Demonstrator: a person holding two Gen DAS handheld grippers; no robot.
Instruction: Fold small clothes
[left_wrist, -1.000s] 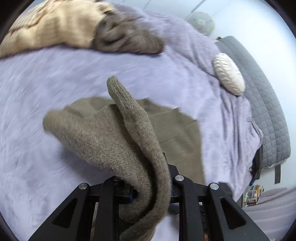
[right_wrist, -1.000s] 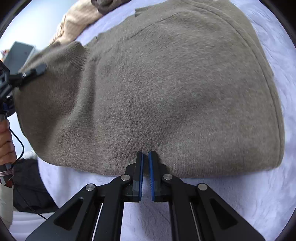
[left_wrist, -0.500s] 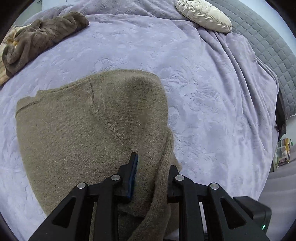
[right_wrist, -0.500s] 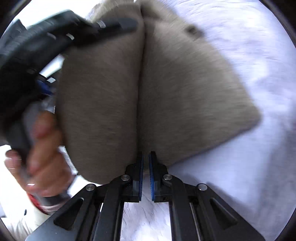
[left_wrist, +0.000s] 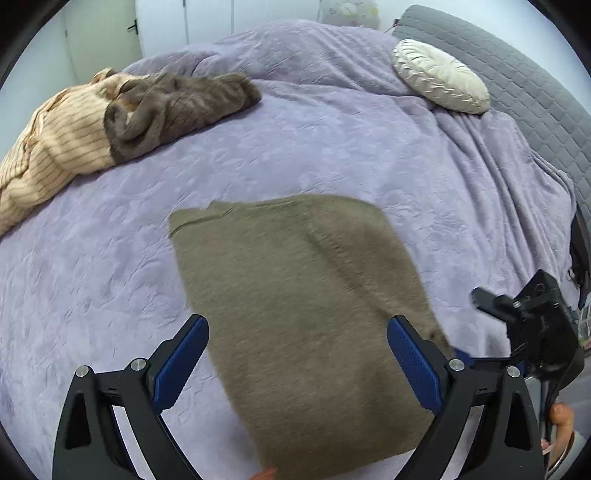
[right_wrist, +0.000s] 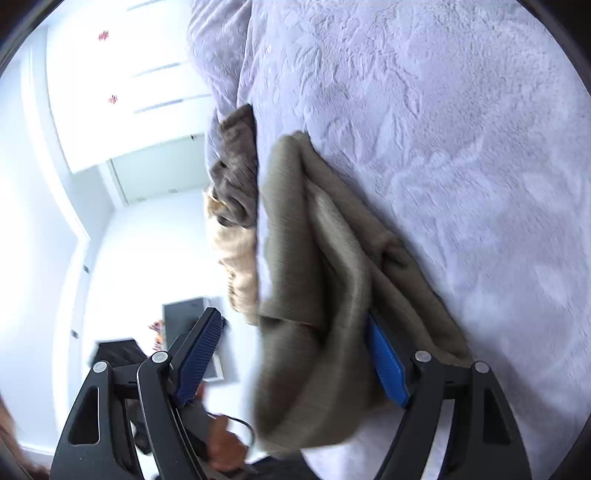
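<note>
An olive-brown knit sweater (left_wrist: 303, 295) lies folded in a rough rectangle on the lavender bedspread (left_wrist: 332, 147). My left gripper (left_wrist: 297, 363) is open, its blue pads wide apart above the sweater's near part, holding nothing. In the right wrist view the sweater (right_wrist: 317, 295) shows edge-on as stacked folded layers. My right gripper (right_wrist: 293, 363) is open, with the sweater's near edge hanging loose between its fingers. The right gripper's body also shows in the left wrist view (left_wrist: 532, 325) beside the sweater's right edge.
A beige striped garment (left_wrist: 55, 147) and a dark brown knit garment (left_wrist: 177, 107) lie piled at the far left of the bed. A round cream pillow (left_wrist: 439, 75) rests by the grey quilted headboard (left_wrist: 535, 85). White walls and a door stand beyond.
Both grippers were shut on the sweater and have opened, letting it go. The sweater has been folded over and now lies flat in a smaller rectangle. The left gripper has pulled back.
</note>
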